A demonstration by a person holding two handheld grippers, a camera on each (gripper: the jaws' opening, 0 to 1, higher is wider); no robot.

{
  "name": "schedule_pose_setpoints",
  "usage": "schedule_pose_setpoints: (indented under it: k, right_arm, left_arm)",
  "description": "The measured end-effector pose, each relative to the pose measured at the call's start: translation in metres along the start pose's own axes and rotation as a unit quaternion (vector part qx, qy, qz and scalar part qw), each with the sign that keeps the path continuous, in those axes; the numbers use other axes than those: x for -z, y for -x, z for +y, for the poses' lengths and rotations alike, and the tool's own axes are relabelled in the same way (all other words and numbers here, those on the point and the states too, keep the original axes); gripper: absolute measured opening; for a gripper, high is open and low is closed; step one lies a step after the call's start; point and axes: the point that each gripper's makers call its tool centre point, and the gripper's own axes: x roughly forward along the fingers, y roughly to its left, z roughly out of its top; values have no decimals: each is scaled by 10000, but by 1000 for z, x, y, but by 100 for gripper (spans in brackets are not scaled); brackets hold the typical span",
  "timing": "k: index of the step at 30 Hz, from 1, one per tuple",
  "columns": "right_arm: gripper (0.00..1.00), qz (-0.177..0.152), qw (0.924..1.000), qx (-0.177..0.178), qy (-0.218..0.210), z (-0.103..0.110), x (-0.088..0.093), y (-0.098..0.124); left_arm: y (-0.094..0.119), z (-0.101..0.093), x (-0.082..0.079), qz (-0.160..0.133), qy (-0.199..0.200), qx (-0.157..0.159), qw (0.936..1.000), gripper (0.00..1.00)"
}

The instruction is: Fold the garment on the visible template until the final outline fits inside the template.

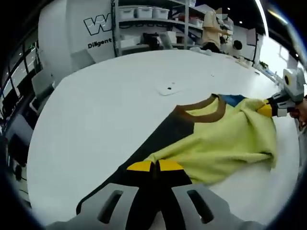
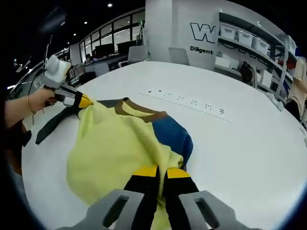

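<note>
Pale yellow knit, soft and loosely rumpled: a T-shirt [image 1: 225, 139] with a brown ribbed collar [image 1: 204, 109] and a blue panel [image 2: 172, 136], lying partly doubled over on a dark template sheet [image 1: 158, 136] across a smooth white round table [image 1: 96, 120].

Left gripper [image 1: 154, 166], yellow-tipped, jaws pressed nearly together on the near edge where yellow fabric meets the dark sheet; pinching cloth, by the look of it, though possibly the template as well. Right gripper [image 2: 157, 171] closed narrow on a yellow fold at the opposite side, seen also at the far right of the left gripper view.

Risks, as a judgement: lifting the template along with the shirt, dragging it out of place; uneven pull between the two grips bunching the limp knit instead of laying a flat crease; fold landing skewed, leaving hem or sleeve hanging beyond the dark outline. Fabric thin, floppy, prone to wrinkling and sliding on the slick tabletop.
</note>
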Motion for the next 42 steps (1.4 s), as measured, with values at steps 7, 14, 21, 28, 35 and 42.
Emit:
schedule_pose_setpoints:
  k: [7,14,21,28,35,42]
  right_arm:
    - [0,-1,9998,-1,-214,-1,5,-4]
    - [0,-139,9986,-77,-510,1,-3,-1]
    - [17,-231,9982,-166,-534,9,-10,6]
    - [40,-503,9979,-136,-388,11,-26,21]
    - [51,-597,9973,-232,-347,15,-28,30]
    - [55,-512,9974,-267,-431,14,-16,32]
  left_arm:
    - [0,0,-1,-25,-102,-38,9999,0]
    - [5,4,-9,-191,450,154,9987,6]
    - [16,-1,-34,-622,749,291,9948,20]
    - [26,-4,-28,-546,690,376,9954,25]
    - [33,-21,-16,-608,716,590,9938,24]
    - [29,-29,-3,-481,750,550,9945,26]
